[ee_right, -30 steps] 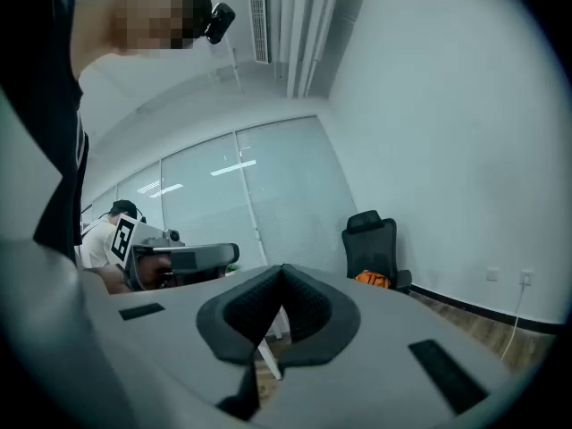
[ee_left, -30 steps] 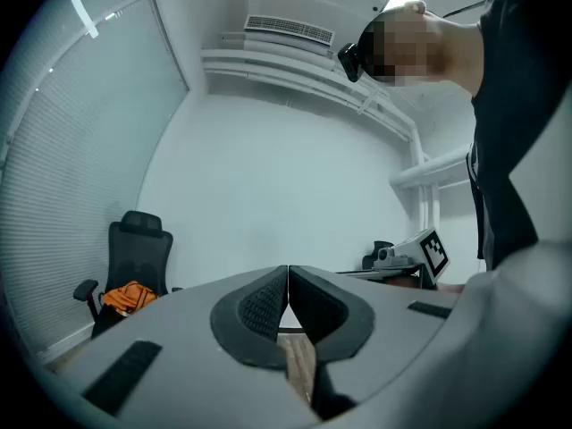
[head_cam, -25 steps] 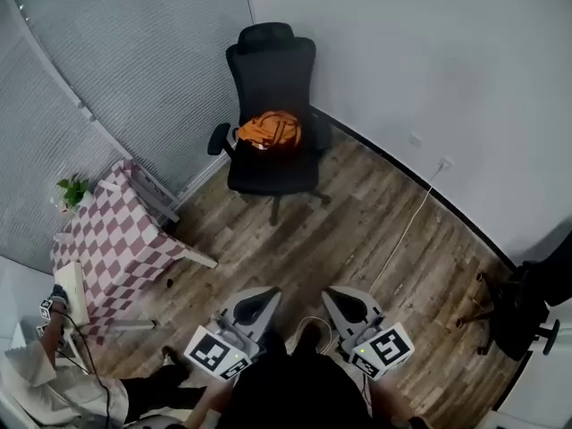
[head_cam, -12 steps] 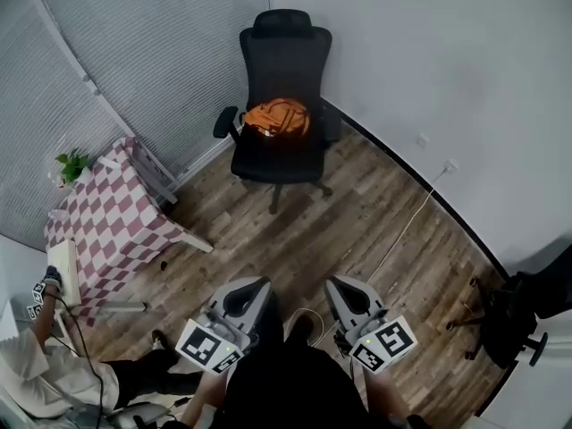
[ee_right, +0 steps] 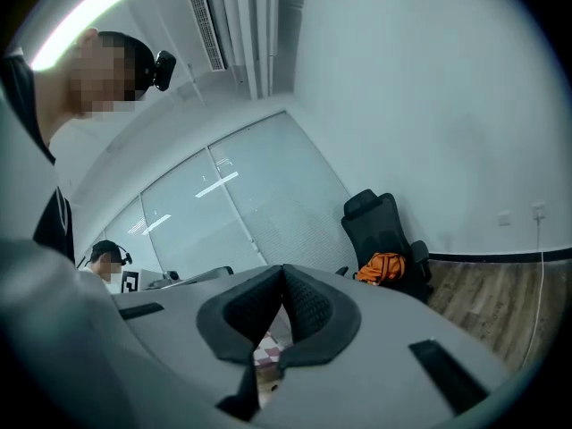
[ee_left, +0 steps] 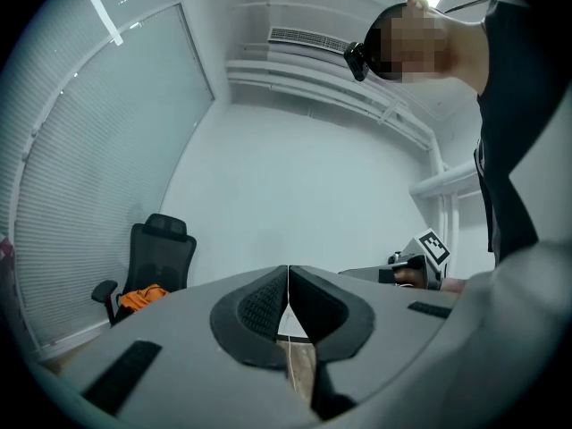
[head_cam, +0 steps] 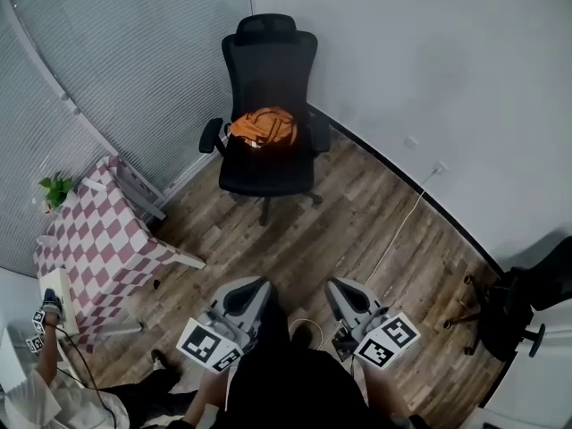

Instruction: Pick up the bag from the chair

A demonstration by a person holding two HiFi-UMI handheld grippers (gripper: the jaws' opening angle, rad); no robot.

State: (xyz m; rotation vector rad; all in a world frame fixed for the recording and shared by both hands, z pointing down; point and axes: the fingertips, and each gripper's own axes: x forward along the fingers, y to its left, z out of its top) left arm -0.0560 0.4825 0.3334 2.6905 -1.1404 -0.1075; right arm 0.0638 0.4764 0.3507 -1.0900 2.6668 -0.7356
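An orange bag (head_cam: pixel 263 127) lies on the seat of a black office chair (head_cam: pixel 268 70) in the room's far corner. The same bag (ee_left: pixel 141 297) shows small at the left of the left gripper view, and the bag (ee_right: pixel 382 266) sits right of centre in the right gripper view. My left gripper (head_cam: pixel 248 294) and right gripper (head_cam: pixel 343 295) are held close to my body, well short of the chair. Both have their jaws pressed together with nothing between them: the left gripper (ee_left: pixel 288 302) and the right gripper (ee_right: pixel 282 304).
A small table with a red-and-white chequered cloth (head_cam: pixel 98 248) stands at the left, a potted plant (head_cam: pixel 54 189) beside it. A seated person (head_cam: pixel 54 391) is at the lower left. A white cable (head_cam: pixel 402 222) runs across the wooden floor. Another black chair (head_cam: pixel 523 307) stands at the right.
The chair and bag have shifted slightly in the head view as I move over the floor. Both grippers stay shut in front of me; the right one has rolled a little.
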